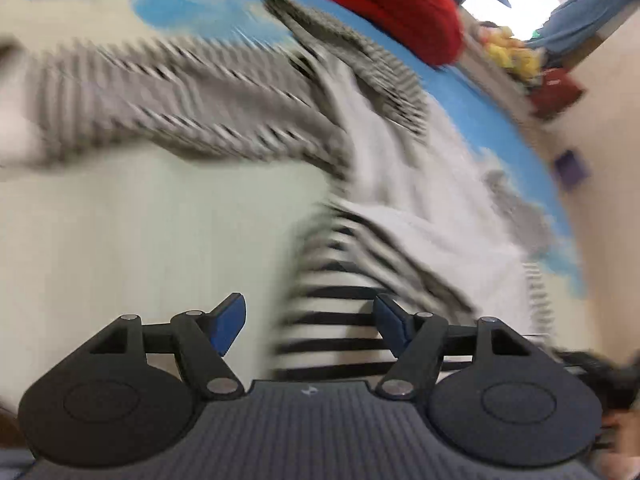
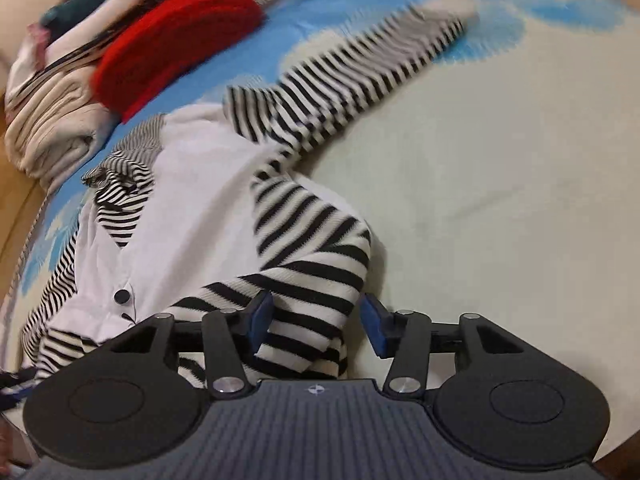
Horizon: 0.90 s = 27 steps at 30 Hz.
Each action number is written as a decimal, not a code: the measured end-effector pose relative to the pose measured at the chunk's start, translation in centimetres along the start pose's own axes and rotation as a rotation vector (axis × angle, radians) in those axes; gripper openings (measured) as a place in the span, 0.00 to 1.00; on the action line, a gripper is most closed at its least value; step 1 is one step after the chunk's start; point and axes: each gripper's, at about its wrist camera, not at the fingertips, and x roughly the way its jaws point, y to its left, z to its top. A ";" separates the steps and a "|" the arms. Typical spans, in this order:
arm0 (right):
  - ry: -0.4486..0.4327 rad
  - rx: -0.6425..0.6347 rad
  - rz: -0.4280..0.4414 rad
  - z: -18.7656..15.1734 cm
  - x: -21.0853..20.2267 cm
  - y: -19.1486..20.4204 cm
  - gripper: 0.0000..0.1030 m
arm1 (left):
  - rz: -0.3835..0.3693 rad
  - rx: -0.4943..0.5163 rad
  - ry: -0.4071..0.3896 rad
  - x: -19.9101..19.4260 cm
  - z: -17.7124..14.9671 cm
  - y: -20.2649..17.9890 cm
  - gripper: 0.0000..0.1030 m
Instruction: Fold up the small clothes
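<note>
Left tongs point(image 1: 310, 324) gape wide, striped hem between the pads but ungripped. The striped top point(image 2: 208, 216) sprawls on the blue-and-cream bed cover point(image 2: 500, 200), one sleeve flung out. Right tongs point(image 2: 316, 322) are parted too, folded stripe between, loose. Risk: released cloth slumps open, the fold unravels, or a pad snags knit.
</note>
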 end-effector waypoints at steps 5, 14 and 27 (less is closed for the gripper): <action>0.133 0.048 0.117 -0.3 2.0 -0.4 0.33 | 0.002 0.131 0.082 3.0 -1.7 -4.3 0.06; 0.187 -0.256 0.187 -3.0 -2.3 1.1 0.12 | 0.089 0.179 0.113 -6.4 -3.0 -0.2 0.11; -0.139 -0.274 -0.012 7.2 -3.5 4.8 0.58 | 0.343 0.123 -0.179 -2.8 12.0 0.2 0.75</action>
